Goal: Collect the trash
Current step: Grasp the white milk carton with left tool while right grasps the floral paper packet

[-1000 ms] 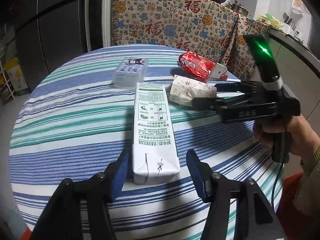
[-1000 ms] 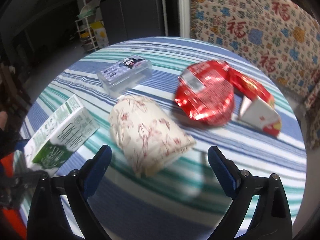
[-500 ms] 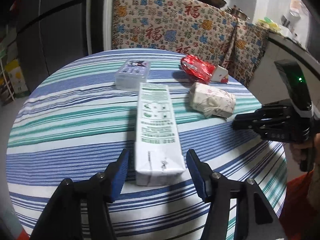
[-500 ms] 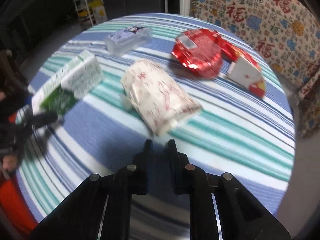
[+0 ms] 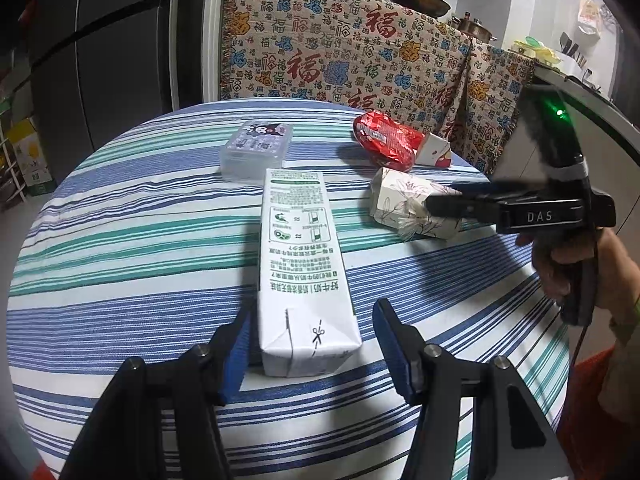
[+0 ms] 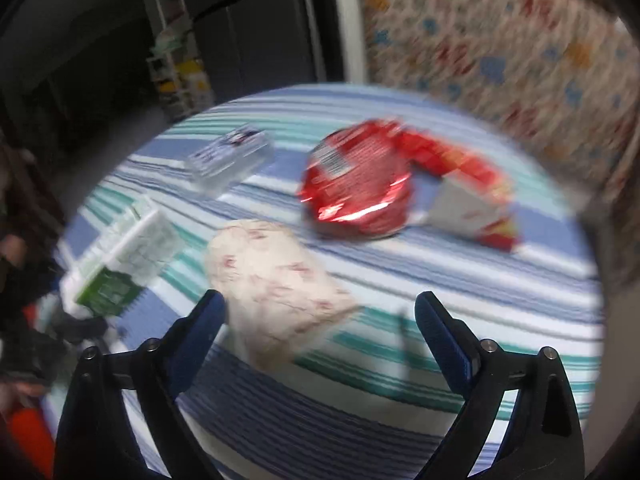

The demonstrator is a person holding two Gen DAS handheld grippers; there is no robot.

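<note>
- The round bench wears a blue, teal and white striped cloth and carries five pieces of trash.
- A white milk carton lies flat, running from the middle toward the near edge; its sealed end sits between the blue pads of the left gripper, whose jaws stand part-open with a gap on the right side, not pressing it.
- Beyond the carton, toward the far edge, lies a clear plastic box with a cartoon label.
- A red foil bag and a small red-and-white paper box lie near the far right edge.
- A floral tissue pack rests between carton and foil bag; the right gripper has just been opening, its jaws wide, the pack's near end between them, unpinched.
- The left wrist view alone shows a hand on the right gripper's handle and a patterned hanging cloth.
- The right wrist view is blurred; it shows the carton's green end.
</note>
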